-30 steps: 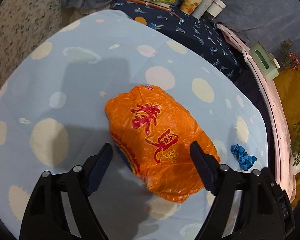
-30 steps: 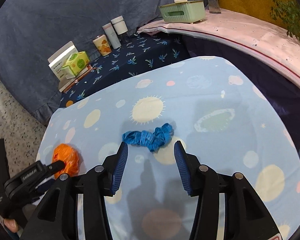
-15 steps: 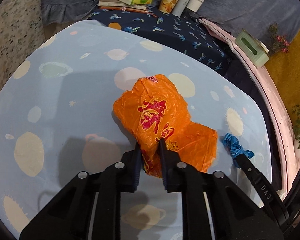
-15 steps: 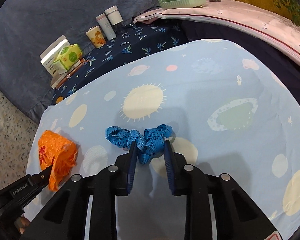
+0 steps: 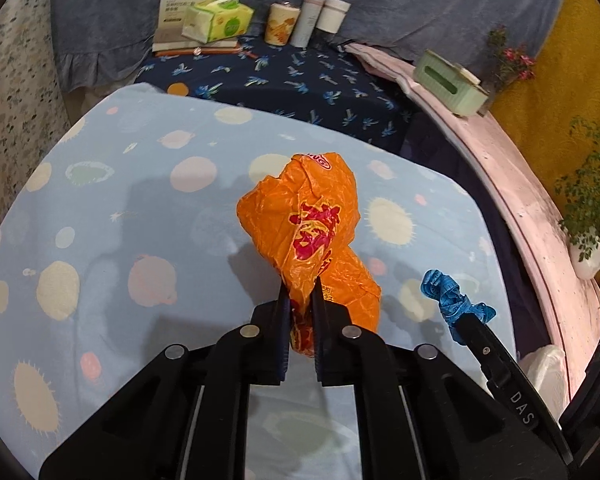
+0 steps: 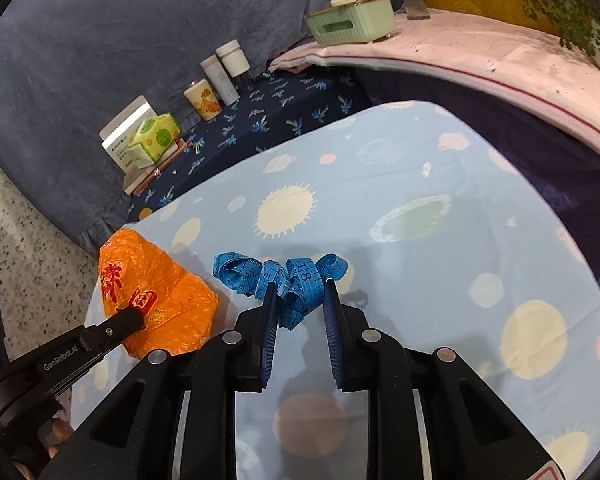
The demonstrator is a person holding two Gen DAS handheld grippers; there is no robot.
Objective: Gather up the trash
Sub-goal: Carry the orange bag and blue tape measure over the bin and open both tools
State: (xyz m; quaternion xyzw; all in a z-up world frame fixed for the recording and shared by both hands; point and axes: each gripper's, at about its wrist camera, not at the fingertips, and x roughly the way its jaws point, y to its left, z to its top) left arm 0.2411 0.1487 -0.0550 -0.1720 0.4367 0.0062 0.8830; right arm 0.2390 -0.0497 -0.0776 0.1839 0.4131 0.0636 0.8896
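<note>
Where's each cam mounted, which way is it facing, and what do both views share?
Left wrist: on left gripper, angled down along its fingers at the orange bag they are closing on; no hand visible.
Right wrist: on right gripper, angled down at the pinched blue tape measure.
Shared: both items, space-print cloth, each other's gripper.

Orange bag (image 5: 300, 224) with red print, blue tape (image 6: 284, 276), pale-blue spotted cloth (image 5: 140, 208).

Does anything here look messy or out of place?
Yes: a crumpled orange plastic bag and a tangled blue measuring tape are litter on the neat planet-print cloth; a gripper pinches each.
</note>
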